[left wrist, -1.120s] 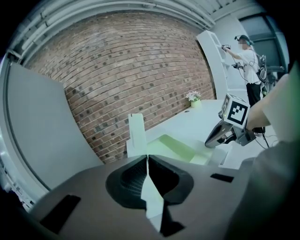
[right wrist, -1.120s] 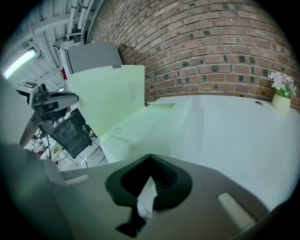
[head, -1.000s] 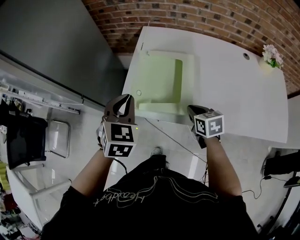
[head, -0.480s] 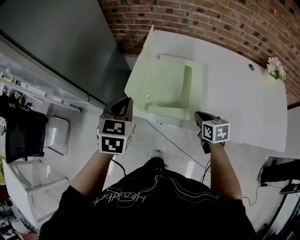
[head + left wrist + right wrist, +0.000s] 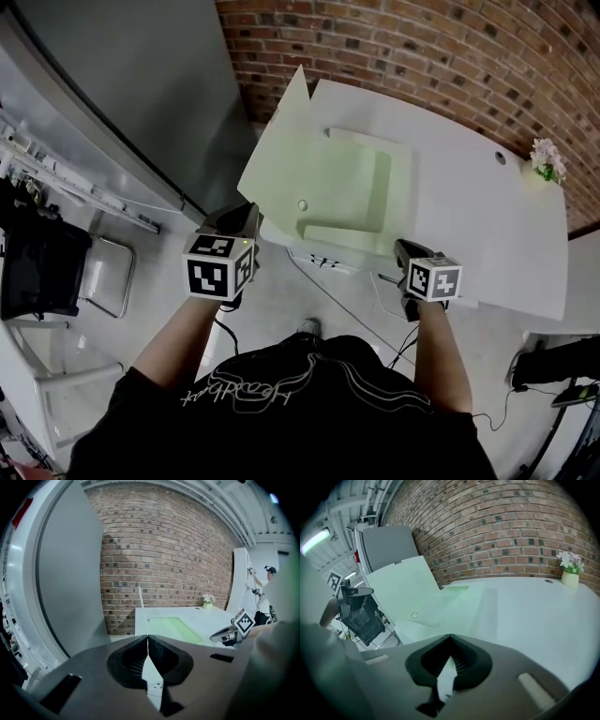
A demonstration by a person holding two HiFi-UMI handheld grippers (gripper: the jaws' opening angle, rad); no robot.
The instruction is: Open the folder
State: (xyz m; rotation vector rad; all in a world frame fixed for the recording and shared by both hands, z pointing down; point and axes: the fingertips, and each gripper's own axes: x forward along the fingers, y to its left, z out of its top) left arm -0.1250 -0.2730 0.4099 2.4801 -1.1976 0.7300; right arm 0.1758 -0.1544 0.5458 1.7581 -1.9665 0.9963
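The left gripper (image 5: pixel 248 214) is clenched, it seems on the raised cover (image 5: pixel 281 159) of the folder (image 5: pixel 342 202); the right gripper (image 5: pixel 401 248), also clenched, is at the table (image 5: pixel 469 206) edge.

Green folder (image 5: pixel 319 187) on white table (image 5: pixel 469 216), its cover raised in the left gripper (image 5: pixel 249 210) jaws.

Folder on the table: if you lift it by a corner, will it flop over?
Probably not much: the folder has its raised cover looking flat, though the left hand-held gripper pinches only its edge. It is likely light, being thin as a line edge-on in the left gripper view. It shouldn't roll, lying flat on the table.
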